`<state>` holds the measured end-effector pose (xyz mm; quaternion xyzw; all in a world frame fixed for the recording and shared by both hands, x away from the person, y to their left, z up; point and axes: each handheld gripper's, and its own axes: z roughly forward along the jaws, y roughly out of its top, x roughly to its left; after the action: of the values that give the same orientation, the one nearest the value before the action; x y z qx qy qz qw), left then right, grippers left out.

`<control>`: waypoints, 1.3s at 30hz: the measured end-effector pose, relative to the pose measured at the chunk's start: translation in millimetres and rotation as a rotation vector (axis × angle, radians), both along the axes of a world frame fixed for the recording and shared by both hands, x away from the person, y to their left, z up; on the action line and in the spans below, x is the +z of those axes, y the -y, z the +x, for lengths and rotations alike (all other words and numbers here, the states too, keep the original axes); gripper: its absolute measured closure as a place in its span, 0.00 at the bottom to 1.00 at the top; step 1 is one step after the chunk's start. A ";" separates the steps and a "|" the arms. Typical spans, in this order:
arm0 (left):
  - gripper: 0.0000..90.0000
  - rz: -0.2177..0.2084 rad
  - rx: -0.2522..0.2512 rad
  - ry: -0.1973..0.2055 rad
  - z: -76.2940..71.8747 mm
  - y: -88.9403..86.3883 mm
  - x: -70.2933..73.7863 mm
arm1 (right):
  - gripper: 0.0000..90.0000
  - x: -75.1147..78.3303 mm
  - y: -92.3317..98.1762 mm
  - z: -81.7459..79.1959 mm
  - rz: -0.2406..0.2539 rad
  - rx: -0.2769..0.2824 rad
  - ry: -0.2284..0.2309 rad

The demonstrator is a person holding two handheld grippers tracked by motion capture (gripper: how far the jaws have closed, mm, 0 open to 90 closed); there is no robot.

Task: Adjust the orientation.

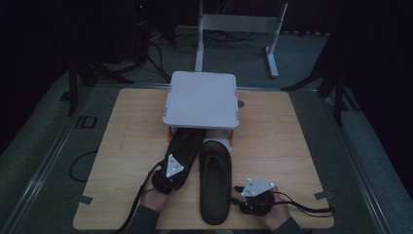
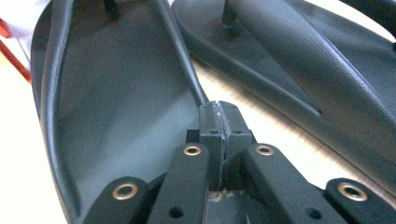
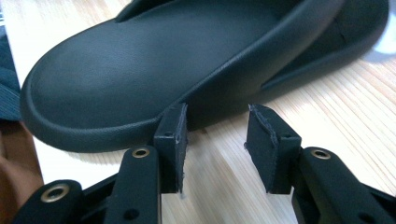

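The right gripper (image 1: 243, 191) was nearest the camera, low on the wooden table (image 1: 131, 141), its jaws partly apart with nothing between them, just beside the heel edge of the right black slipper (image 3: 154, 60). The left gripper (image 1: 171, 171) had its jaws pressed together over the heel part of the left black slipper (image 2: 116, 102); whether they pinched its strap could not be told. Both slippers lay side by side, toes under a white platform (image 1: 201, 100).

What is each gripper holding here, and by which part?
The left gripper is shut on the left sandal, pinching its side rim near the heel. The right gripper holds nothing: jaws apart beside the right sandal.
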<state>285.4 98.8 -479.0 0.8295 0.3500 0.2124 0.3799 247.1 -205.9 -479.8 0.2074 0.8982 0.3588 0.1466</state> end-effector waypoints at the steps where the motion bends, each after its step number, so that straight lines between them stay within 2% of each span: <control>1: 0.93 0.003 0.007 0.005 -0.1 0.0 0.1 | 0.64 0.1 -2.9 -0.4 -0.001 0.009 0.002; 3: 0.85 -0.023 0.014 0.012 -0.1 0.4 1.5 | 0.63 0.9 -8.0 -0.7 0.007 0.024 0.003; 6: 0.71 -0.018 0.030 0.027 1.6 3.4 3.9 | 0.62 6.8 -10.4 0.9 0.052 0.051 0.017; 7: 0.67 -0.022 0.036 0.028 3.1 4.3 3.7 | 0.61 15.3 -7.9 6.4 0.096 0.010 0.046; 8: 0.66 -0.019 0.040 0.024 5.4 5.0 3.3 | 0.60 20.0 -6.6 11.2 0.130 -0.016 0.050; 9: 0.66 -0.020 0.046 0.014 8.3 6.3 2.0 | 0.60 20.0 -6.6 11.2 0.130 -0.016 0.050; 10: 0.66 -0.015 0.057 0.011 11.2 7.7 0.2 | 0.57 27.2 -7.4 24.0 0.165 -0.067 0.046; 11: 0.66 -0.012 0.065 0.000 13.9 9.1 -1.5 | 0.57 27.2 -7.4 24.0 0.165 -0.067 0.046; 14: 0.69 -0.004 0.075 0.005 16.8 12.3 -3.8 | 0.55 31.0 -17.2 44.4 0.187 -0.105 0.040; 16: 0.72 -0.016 0.071 0.000 16.7 11.4 -3.0 | 0.55 31.4 -25.9 57.8 0.211 -0.129 0.021; 17: 0.75 -0.021 0.066 -0.002 16.2 11.1 -2.7 | 0.55 30.9 -30.5 64.1 0.215 -0.145 0.022; 20: 0.84 -0.020 0.053 0.004 13.6 11.8 -2.0 | 0.58 27.2 -42.9 81.2 0.186 -0.172 0.006; 21: 0.86 -0.021 0.055 0.002 12.6 11.4 -2.0 | 0.61 24.6 -49.8 87.1 0.153 -0.176 0.006; 22: 0.86 -0.021 0.055 0.002 12.6 11.4 -2.0 | 0.61 24.6 -49.8 87.1 0.153 -0.176 0.006; 24: 0.87 -0.029 0.057 -0.001 11.8 10.4 -2.2 | 0.69 22.6 -52.7 91.2 0.145 -0.185 -0.001; 26: 0.88 -0.024 0.065 -0.003 9.1 9.8 -1.7 | 0.71 22.3 -51.5 94.1 0.152 -0.202 -0.011; 27: 0.88 -0.022 0.066 -0.004 7.1 9.4 -1.8 | 0.73 23.0 -51.5 93.4 0.150 -0.209 0.002; 28: 0.88 -0.020 0.068 -0.007 2.9 7.2 -1.7 | 0.77 24.3 -50.3 90.9 0.136 -0.244 0.045; 29: 0.88 -0.020 0.068 -0.007 2.9 7.2 -1.7 | 0.77 24.8 -49.2 91.0 0.134 -0.261 0.062; 31: 0.88 -0.029 0.070 -0.009 -2.3 5.2 -1.8 | 0.77 25.4 -48.7 91.5 0.135 -0.276 0.071; 34: 0.88 -0.019 0.076 -0.009 -10.8 4.5 -1.9 | 0.77 27.7 -48.5 91.9 0.156 -0.310 0.081; 35: 0.88 -0.018 0.079 -0.009 -13.4 4.5 -1.9 | 0.77 28.4 -48.7 90.4 0.166 -0.338 0.095; 39: 0.85 -0.020 0.081 -0.003 -17.5 4.4 -3.0 | 0.76 26.6 -49.0 91.3 0.161 -0.369 0.096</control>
<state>267.9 94.4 -482.0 0.8111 0.3861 0.2229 0.3786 338.3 -156.8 -453.1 0.3622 0.8054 0.4060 0.2352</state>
